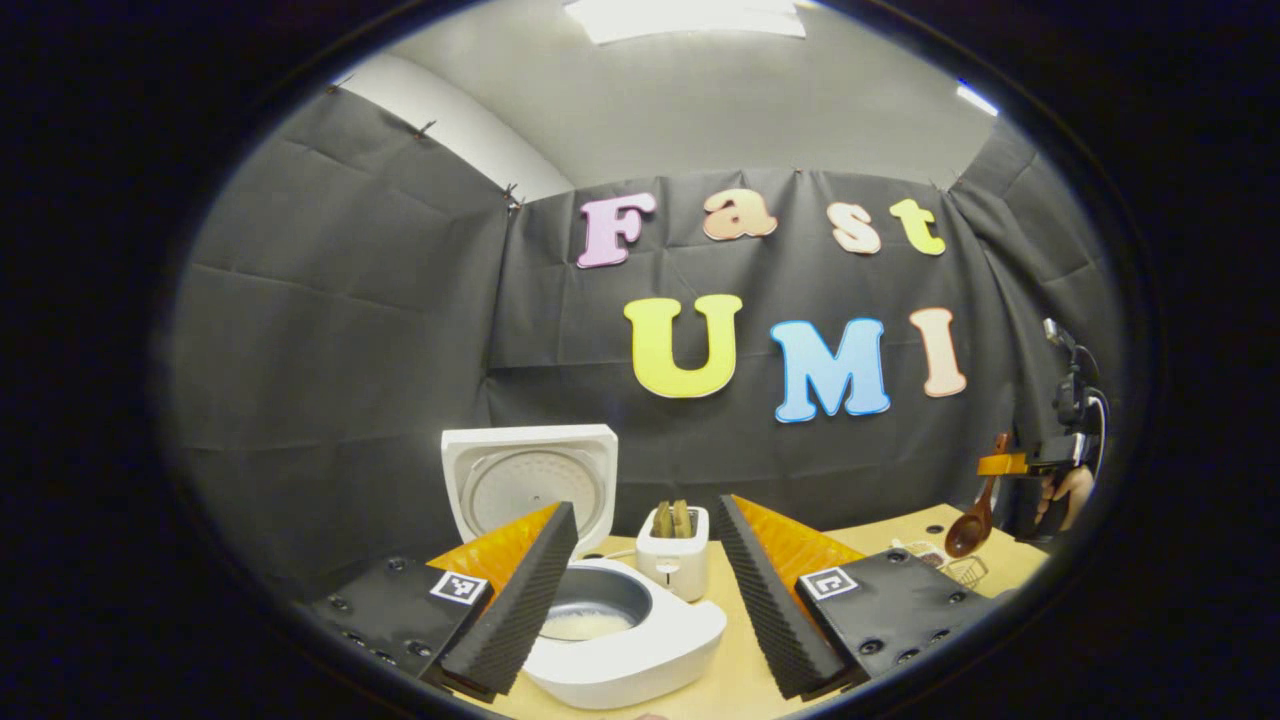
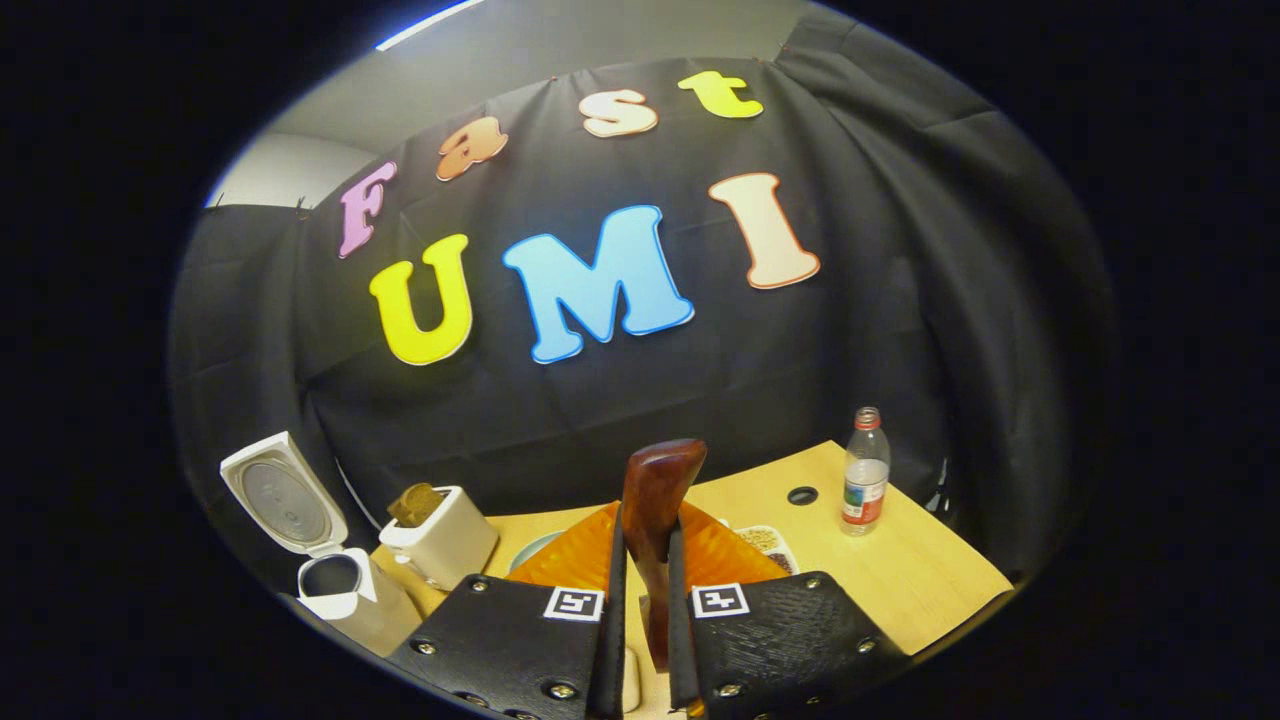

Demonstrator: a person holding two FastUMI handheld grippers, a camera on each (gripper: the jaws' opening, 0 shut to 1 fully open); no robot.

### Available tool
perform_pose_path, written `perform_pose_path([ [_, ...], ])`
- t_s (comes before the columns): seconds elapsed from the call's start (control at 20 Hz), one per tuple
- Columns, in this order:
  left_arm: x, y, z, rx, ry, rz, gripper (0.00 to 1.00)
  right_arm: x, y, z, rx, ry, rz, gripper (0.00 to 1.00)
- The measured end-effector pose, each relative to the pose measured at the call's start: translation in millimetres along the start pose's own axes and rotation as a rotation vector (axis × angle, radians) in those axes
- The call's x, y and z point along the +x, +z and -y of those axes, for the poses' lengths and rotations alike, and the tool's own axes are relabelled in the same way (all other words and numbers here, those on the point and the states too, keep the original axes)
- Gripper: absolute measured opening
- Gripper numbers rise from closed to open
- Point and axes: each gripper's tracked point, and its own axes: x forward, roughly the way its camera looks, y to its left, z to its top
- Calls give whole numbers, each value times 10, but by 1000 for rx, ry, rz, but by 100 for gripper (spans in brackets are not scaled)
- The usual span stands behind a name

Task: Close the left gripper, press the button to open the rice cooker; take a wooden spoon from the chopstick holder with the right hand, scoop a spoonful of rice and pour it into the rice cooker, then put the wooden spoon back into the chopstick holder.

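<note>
The white rice cooker (image 1: pixel 640 650) stands with its lid (image 1: pixel 530 480) up, and something pale lies in its pot. My left gripper (image 1: pixel 645 505) is open above and in front of it, nothing between its fingers. At the far right of the left gripper view, the right gripper (image 1: pixel 1003 464), held by a hand, carries the wooden spoon (image 1: pixel 972 530) bowl down above a wire holder (image 1: pixel 962 570). In the right gripper view my right gripper (image 2: pixel 645 540) is shut on the spoon's handle (image 2: pixel 655 490), which sticks up between the fingers. The cooker (image 2: pixel 345 595) sits far left there.
A white toaster (image 1: pixel 672 562) with bread in its slots stands right behind the cooker, also seen as the toaster (image 2: pixel 440 540). On the wooden table (image 2: pixel 900 570) are a water bottle (image 2: pixel 865 480), a cable hole (image 2: pixel 802 495) and a small dish of grains (image 2: pixel 765 540).
</note>
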Motion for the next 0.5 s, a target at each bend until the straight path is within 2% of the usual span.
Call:
perform_pose_path([
  [0.15, -22, -5, -33, 18, 13, -10, 95, 68, -152, 239, -1, -51, -26, 18],
  [0.2, -34, -1, -40, 23, 16, -12, 98, 91, -212, 299, -1, -64, -35, 18],
  [0.3, -40, 9, -51, 36, 24, -13, 98, 124, -350, 413, -4, -93, -58, 18],
  [0.5, -57, 27, -95, 57, 35, -11, 95, 122, -527, 528, 27, -115, -88, 18],
])
